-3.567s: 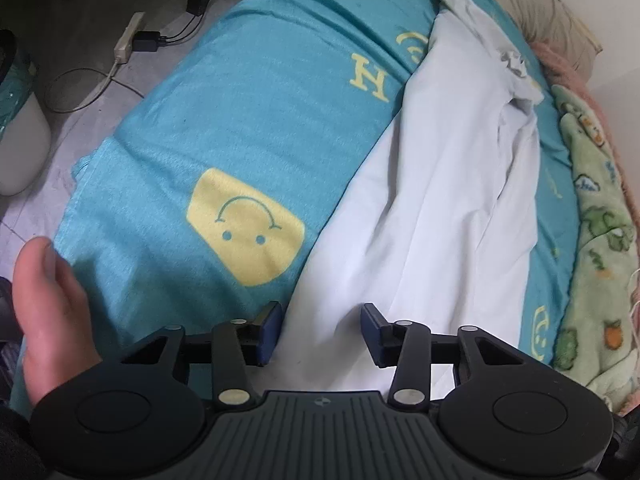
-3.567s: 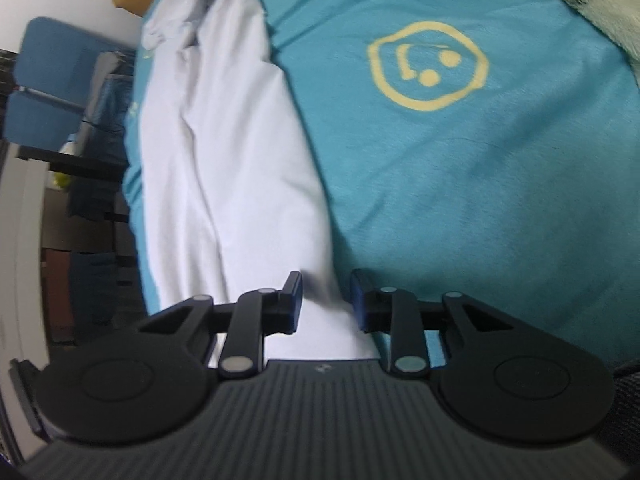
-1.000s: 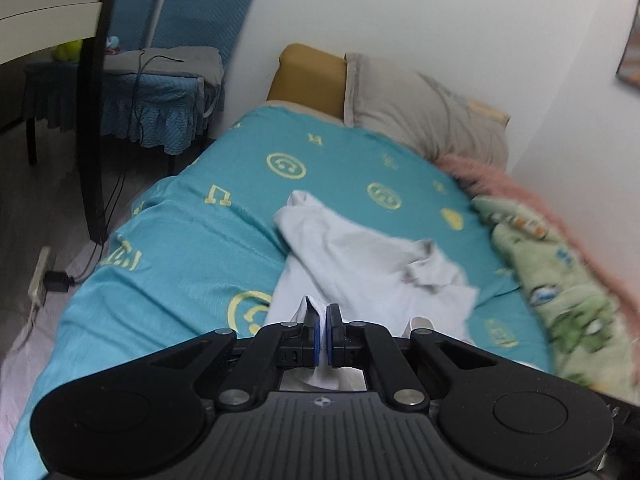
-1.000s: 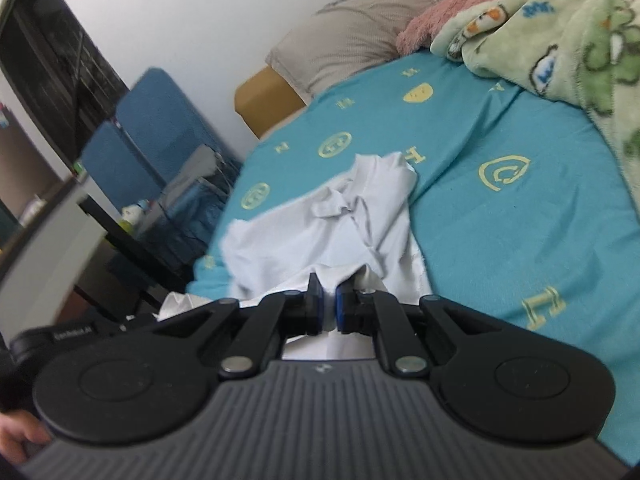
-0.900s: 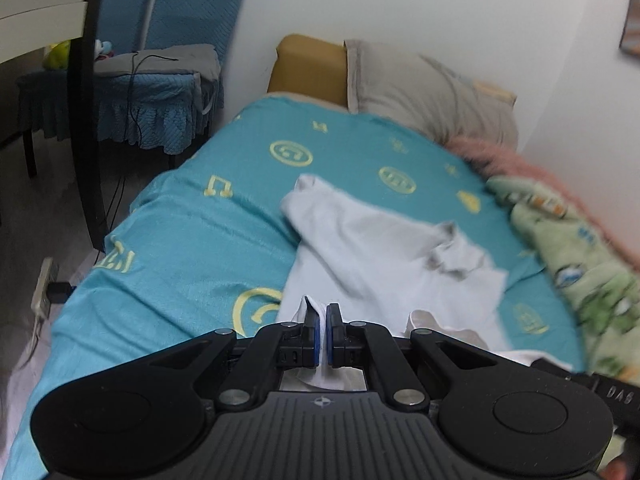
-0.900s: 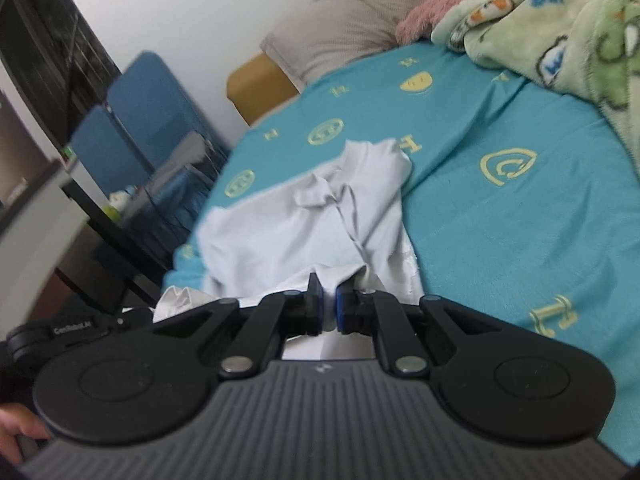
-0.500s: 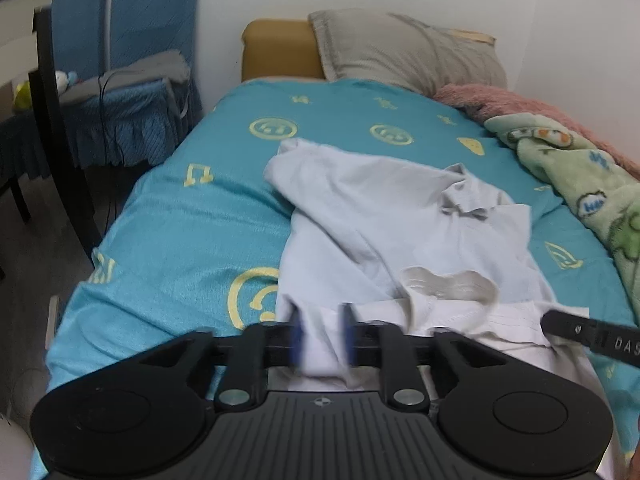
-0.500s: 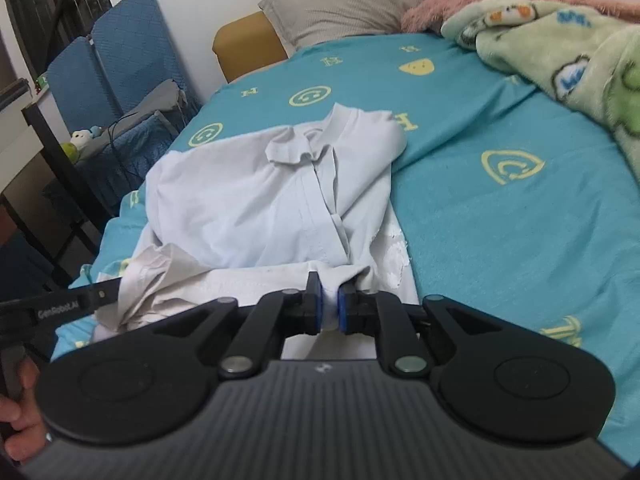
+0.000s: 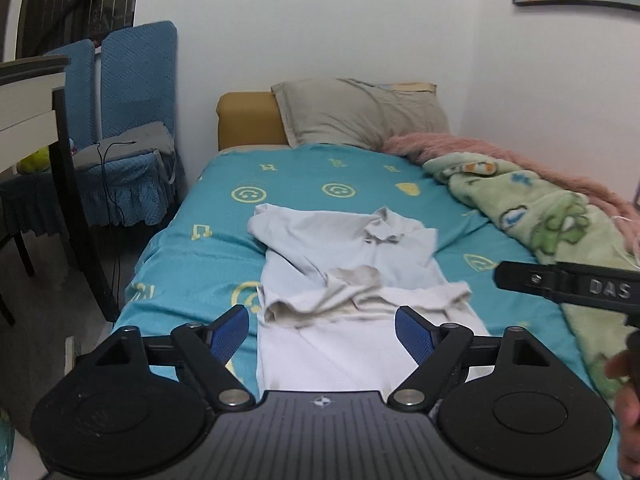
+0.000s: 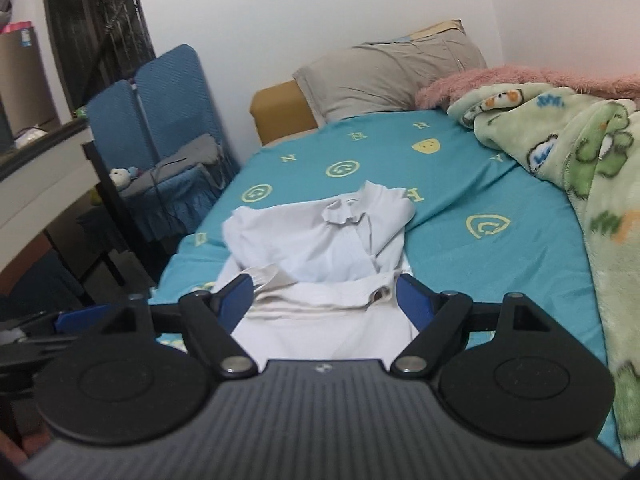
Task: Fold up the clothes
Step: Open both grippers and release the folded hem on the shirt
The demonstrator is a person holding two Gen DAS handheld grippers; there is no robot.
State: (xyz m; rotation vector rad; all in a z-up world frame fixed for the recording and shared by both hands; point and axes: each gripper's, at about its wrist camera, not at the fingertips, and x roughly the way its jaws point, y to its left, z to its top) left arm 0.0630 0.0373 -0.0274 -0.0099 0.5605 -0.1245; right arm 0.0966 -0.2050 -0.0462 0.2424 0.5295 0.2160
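A white collared shirt [image 9: 352, 276] lies along the teal bed sheet [image 9: 208, 240], its lower part folded up over the body with a rumpled hem across the middle. It also shows in the right wrist view [image 10: 324, 256]. My left gripper [image 9: 322, 330] is open and empty, raised above the shirt's near end. My right gripper [image 10: 323, 298] is open and empty, also above the near end. The right gripper's body [image 9: 568, 284] shows at the right of the left wrist view.
A grey pillow [image 9: 360, 112] and a mustard headboard [image 9: 248, 120] lie at the far end. A green cartoon blanket [image 9: 560, 232] and pink fleece [image 9: 480, 148] run along the right. Blue chairs [image 9: 132, 120] and a table [image 9: 28, 96] stand left of the bed.
Both grippers, shut on the shirt's hem a second ago, have opened and let it go. The hem now lies folded over the shirt's body, and both grippers have drawn back and up.
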